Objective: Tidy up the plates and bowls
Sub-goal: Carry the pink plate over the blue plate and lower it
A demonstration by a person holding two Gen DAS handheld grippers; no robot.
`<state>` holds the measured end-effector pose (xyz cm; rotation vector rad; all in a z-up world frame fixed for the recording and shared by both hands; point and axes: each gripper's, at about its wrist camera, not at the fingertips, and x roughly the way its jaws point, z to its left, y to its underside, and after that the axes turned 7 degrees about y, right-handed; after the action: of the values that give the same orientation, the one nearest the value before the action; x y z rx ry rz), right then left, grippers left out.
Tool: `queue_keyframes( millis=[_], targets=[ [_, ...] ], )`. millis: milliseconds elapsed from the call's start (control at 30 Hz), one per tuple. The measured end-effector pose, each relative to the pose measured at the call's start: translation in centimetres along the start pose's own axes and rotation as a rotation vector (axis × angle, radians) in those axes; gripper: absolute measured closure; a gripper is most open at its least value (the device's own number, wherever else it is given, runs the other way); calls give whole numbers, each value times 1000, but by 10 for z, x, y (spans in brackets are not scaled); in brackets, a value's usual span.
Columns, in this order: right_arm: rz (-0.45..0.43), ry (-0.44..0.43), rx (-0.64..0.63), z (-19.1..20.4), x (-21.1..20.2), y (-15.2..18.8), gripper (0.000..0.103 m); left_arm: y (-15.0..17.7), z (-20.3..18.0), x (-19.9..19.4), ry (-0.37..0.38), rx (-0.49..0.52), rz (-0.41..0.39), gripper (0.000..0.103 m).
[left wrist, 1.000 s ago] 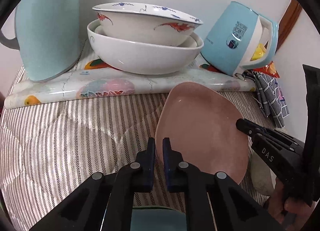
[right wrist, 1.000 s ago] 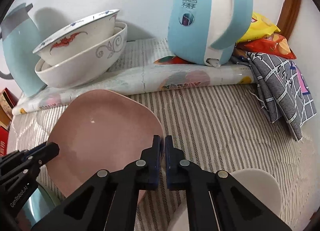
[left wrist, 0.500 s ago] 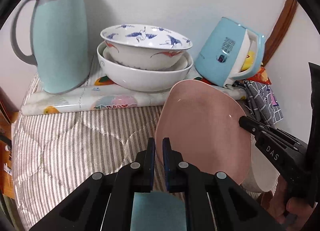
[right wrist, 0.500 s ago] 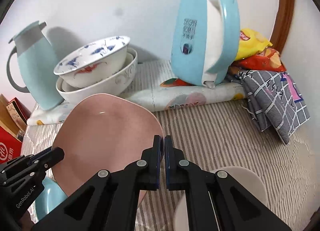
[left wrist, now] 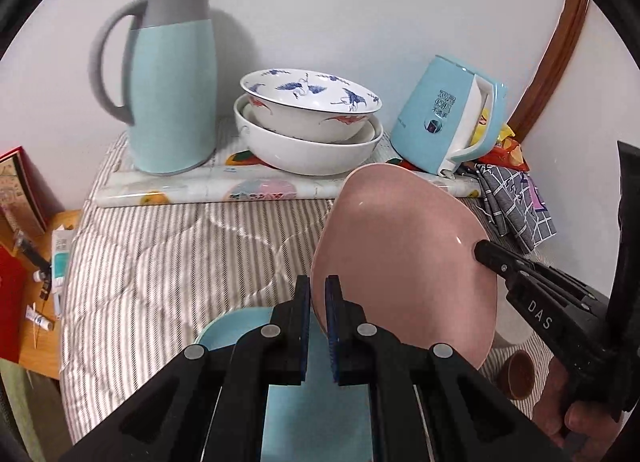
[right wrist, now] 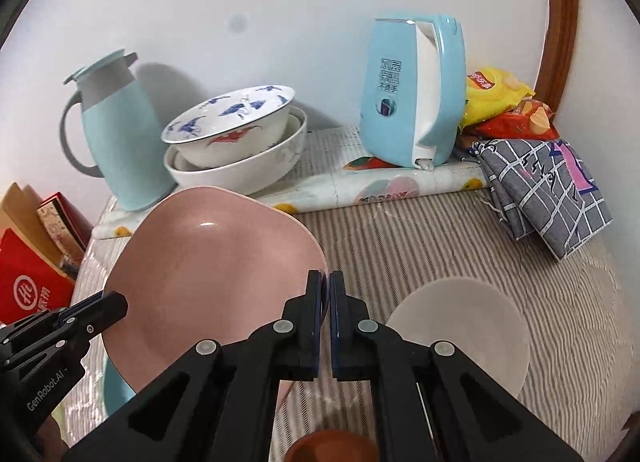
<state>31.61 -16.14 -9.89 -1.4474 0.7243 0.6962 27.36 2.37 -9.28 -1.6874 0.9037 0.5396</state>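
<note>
A pink plate (left wrist: 404, 262) (right wrist: 208, 274) is held in the air between both grippers. My left gripper (left wrist: 317, 294) is shut on its left rim. My right gripper (right wrist: 326, 290) is shut on its right rim; it shows in the left wrist view (left wrist: 480, 248). A light blue plate (left wrist: 312, 390) (right wrist: 118, 390) lies on the striped cloth below the pink plate. A white plate (right wrist: 460, 326) lies to the right. Two nested white bowls (left wrist: 308, 126) (right wrist: 236, 142) stand at the back.
A blue thermos jug (left wrist: 172, 74) stands back left and a blue kettle (right wrist: 412, 90) back right on a rolled mat (left wrist: 240, 186). A checked cloth (right wrist: 544, 182) and snack bags (right wrist: 504, 102) lie at the right. A small brown bowl (right wrist: 328, 446) sits near me. Red boxes (right wrist: 28, 282) stand left.
Both grippers have risen and pulled back with the pink plate held between them. The blue plate under it and the white plate have come into fuller view.
</note>
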Motion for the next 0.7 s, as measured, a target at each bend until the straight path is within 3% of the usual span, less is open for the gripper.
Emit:
queue_keyframes(
  millis=[400, 700],
  targets=[
    [-15, -55, -18, 20, -29, 30, 99, 34, 16, -39, -40, -27, -16, 95],
    [1, -89, -68, 42, -26, 47, 99, 57, 37, -47, -66, -68, -6, 95]
  ],
)
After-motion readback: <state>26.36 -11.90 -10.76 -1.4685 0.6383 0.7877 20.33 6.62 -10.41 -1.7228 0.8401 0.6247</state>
